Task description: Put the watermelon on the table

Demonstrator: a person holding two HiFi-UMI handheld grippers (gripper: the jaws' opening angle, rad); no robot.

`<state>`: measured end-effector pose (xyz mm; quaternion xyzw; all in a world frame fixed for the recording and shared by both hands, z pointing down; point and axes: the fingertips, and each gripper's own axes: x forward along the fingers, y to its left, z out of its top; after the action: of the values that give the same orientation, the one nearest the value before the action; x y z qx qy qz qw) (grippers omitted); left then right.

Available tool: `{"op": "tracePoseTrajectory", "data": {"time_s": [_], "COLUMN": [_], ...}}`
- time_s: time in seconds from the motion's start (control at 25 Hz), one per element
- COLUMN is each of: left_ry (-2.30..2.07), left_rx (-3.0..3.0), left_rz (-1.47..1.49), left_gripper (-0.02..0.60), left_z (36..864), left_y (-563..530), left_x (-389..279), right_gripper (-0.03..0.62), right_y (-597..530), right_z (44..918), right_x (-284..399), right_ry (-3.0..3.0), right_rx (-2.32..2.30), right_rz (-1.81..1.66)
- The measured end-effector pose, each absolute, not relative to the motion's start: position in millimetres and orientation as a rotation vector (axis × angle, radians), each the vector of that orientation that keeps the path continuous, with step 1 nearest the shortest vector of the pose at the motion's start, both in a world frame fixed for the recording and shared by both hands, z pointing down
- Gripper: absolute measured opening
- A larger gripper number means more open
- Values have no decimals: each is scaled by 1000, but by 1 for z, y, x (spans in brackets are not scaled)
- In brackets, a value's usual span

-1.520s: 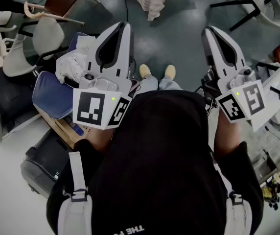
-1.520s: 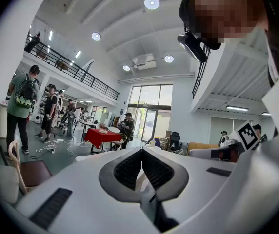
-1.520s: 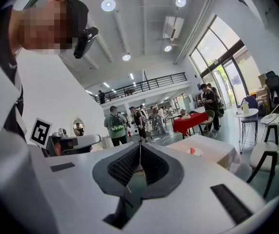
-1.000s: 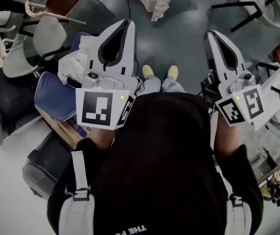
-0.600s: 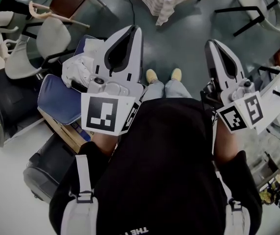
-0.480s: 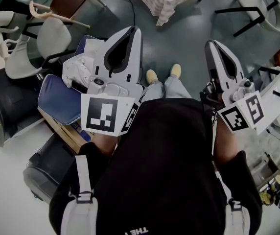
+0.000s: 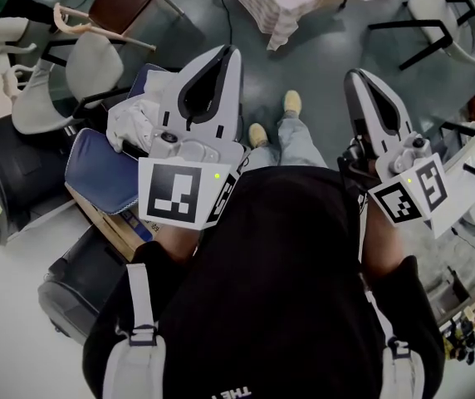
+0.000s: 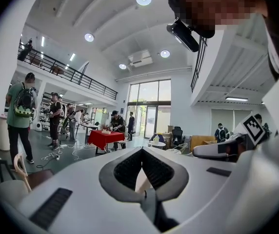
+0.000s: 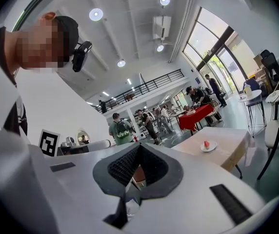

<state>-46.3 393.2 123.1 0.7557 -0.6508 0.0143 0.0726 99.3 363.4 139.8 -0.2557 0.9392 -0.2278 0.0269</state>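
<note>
Right gripper view puts the watermelon (image 9: 207, 144), a small red wedge, on a white plate (image 9: 209, 148) on the tabletop (image 9: 224, 141) at right of centre, well apart from both grippers. Left gripper (image 8: 142, 149) and right gripper (image 9: 139, 145) are closed on nothing. The wedge is likely light, soft and slippery; pinch gently across its firmer rind.

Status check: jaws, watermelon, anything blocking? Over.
Jaws shut on left gripper and right gripper, both empty. Red piece, likely the watermelon, on a plate on the table ahead. Nothing visibly blocking.
</note>
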Motion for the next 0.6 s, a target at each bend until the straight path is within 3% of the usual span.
{"op": "tracePoseTrajectory", "data": {"time_s": [0.6], "left_ry": [-2030], "left_rx": [2254], "left_rz": [103], "left_gripper": [11], "left_z": [110], "left_y": [303], "left_x": [-31], "right_gripper": [14], "right_y": [266], "right_z": [142], "right_x": [110], "right_ry": [2898], "right_rx": [-695], "right_rz": [-728]}}
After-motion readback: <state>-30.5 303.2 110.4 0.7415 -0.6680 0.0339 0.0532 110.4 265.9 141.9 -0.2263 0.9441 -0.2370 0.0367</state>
